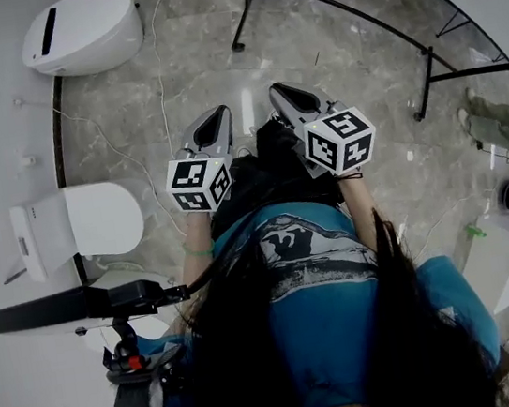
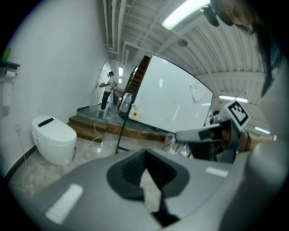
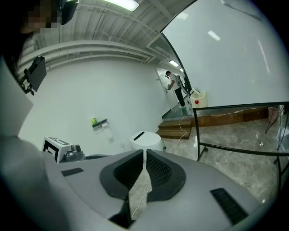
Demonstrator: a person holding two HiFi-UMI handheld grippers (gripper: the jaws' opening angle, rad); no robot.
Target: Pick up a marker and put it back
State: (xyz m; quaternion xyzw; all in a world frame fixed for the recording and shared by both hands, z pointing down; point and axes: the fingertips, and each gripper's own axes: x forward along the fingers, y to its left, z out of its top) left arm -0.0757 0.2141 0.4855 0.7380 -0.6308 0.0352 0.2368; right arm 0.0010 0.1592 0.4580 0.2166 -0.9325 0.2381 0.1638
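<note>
Close to us, we hold the left tool point(image 1: 214, 118) and the right tool point(image 1: 284, 94) out in front, in the middle of the frame. Both are closed tight, and nothing is between their jaws. Under them is only the stone floor point(image 1: 347, 61). A white toilet point(image 1: 82, 29) sits at the upper left. Farther off, at the right of the right gripper view, stands a big whiteboard point(image 3: 235, 49). We cannot see the marker anywhere. So we think the picking up has not begun. Next we need to find the marker, maybe near the whiteboard, get close, and open one tool.
</note>
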